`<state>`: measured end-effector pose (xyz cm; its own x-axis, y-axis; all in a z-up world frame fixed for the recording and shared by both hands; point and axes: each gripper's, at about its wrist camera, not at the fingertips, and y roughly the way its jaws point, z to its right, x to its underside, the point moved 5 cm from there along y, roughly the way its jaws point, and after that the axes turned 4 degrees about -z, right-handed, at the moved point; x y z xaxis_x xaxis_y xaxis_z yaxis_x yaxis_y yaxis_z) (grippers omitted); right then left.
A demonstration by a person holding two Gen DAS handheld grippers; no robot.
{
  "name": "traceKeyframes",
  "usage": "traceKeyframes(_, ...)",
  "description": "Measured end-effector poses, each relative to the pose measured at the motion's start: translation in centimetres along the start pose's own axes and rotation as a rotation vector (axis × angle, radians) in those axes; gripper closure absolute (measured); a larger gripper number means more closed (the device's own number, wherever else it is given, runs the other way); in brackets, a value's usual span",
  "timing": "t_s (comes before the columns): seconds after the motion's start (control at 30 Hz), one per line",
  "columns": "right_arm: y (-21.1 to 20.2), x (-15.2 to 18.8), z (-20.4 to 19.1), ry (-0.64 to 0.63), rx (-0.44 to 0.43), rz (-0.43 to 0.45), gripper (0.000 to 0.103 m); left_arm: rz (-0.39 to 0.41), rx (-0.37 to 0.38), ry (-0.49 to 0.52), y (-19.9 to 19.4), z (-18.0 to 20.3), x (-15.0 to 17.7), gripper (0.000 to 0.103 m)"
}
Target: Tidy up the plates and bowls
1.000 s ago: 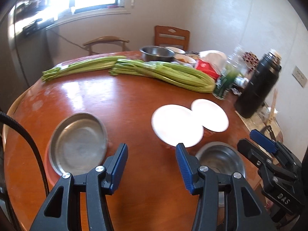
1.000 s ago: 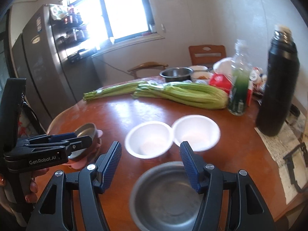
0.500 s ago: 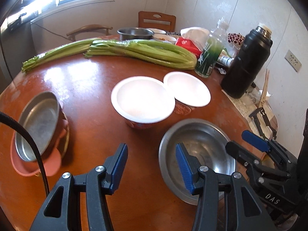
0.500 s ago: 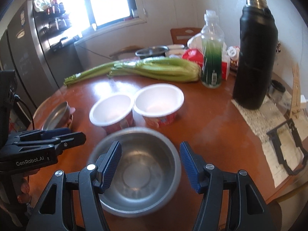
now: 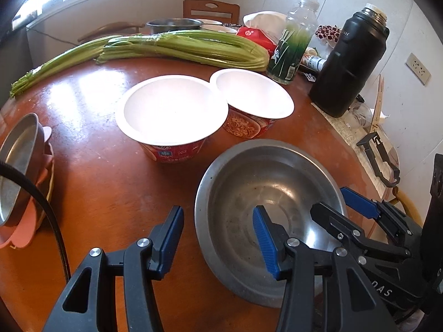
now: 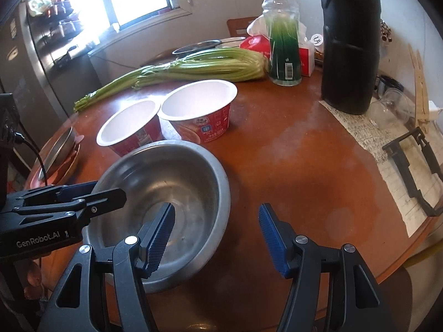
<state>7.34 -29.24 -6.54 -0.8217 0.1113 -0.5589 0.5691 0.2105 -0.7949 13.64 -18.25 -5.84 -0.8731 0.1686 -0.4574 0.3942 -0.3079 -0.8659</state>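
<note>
A steel bowl (image 5: 265,193) (image 6: 177,177) sits near the front of the round wooden table (image 5: 105,182). My left gripper (image 5: 218,221) is open and straddles the bowl's left rim, one finger outside and one inside, pads not touching it. My right gripper (image 6: 217,215) is open over the opposite rim, one finger inside the bowl and one over the table. Behind stand two empty white-lined red paper bowls (image 5: 171,110) (image 5: 252,96), side by side. At the left edge a steel plate (image 5: 16,163) leans on stacked pink plates (image 5: 25,229).
Celery stalks (image 5: 180,47) lie across the far side, with another steel bowl (image 5: 174,25) behind them. A green bottle (image 6: 283,41), a black thermos (image 6: 349,41) and a red tissue pack (image 6: 256,45) stand at the right. Paper with a black frame (image 6: 415,166) lies at the right edge.
Both grippers have come down and forward to the steel bowl, which moved from ahead of them to between their fingers. Jaw widths look the same.
</note>
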Motion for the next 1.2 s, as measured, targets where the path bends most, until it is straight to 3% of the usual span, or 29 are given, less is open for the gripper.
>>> traceKeyframes(0.37,0.7,-0.1,-1.7,-0.048,-0.017,-0.014,0.055,-0.006,0.045,0.034,1.3,0.8,-0.3,0.053)
traceKeyframes(0.77,-0.2,0.4,-3.0,-0.038,-0.071,-0.012,0.055,0.028,0.086,0.009,-0.3,-0.6,0.7,0.053)
traceKeyframes(1.2,-0.9,2.0,-8.4,-0.114,-0.144,-0.028,0.055,0.072,0.02,-0.03,-3.9,-4.4,3.9,0.052)
